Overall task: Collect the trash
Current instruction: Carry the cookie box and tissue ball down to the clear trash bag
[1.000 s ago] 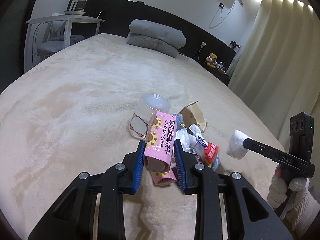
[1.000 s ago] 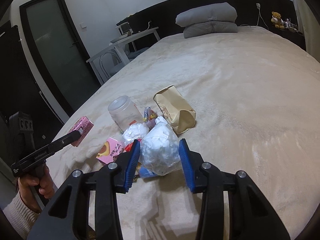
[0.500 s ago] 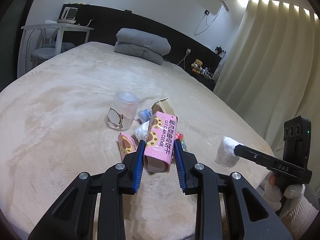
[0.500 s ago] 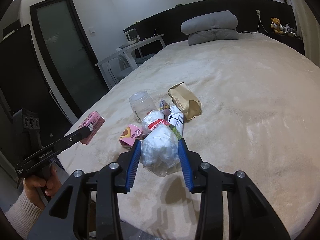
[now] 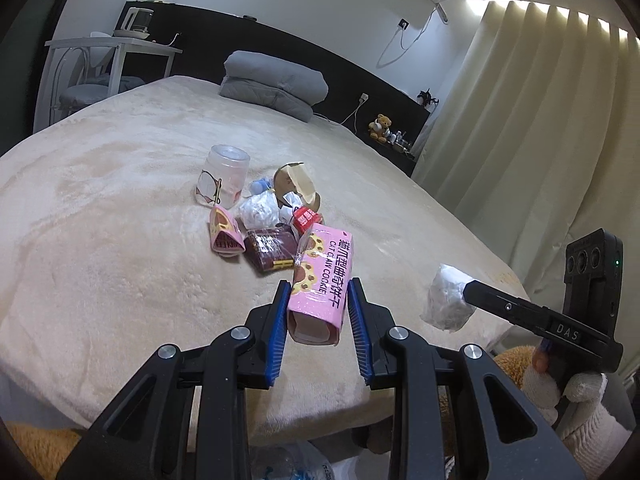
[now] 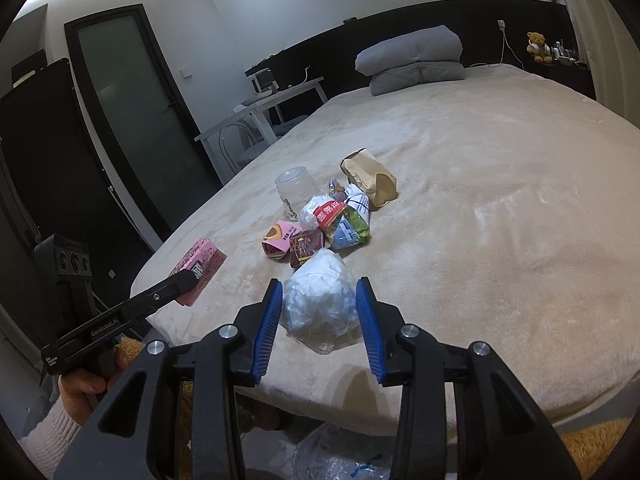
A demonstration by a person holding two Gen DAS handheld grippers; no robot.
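Note:
My left gripper [image 5: 318, 300] is shut on a pink cookie box [image 5: 322, 280], held above the near edge of the beige bed [image 5: 100, 220]. My right gripper [image 6: 318, 300] is shut on a clear bag of white crumpled tissue [image 6: 320, 300], also near that edge. Each view shows the other gripper from the side: the tissue bag [image 5: 448, 300] at right, the pink box [image 6: 198, 268] at left. A pile of trash stays on the bed: a clear plastic jar [image 5: 222, 176], a brown paper bag [image 5: 298, 186], a small pink carton [image 5: 224, 230], a dark red wrapper [image 5: 270, 248].
A clear plastic bag [image 6: 340, 460] lies on the floor below the bed edge. Grey folded bedding [image 5: 276, 84] sits at the headboard. A white side table and chair [image 5: 100, 64] stand at the left, curtains [image 5: 540, 120] at the right, a dark door [image 6: 140, 120] beyond.
Both grippers have drawn back from the trash pile toward the bed's near edge, each carrying its item. The pile now looks smaller and farther off; the floor bag has come into view.

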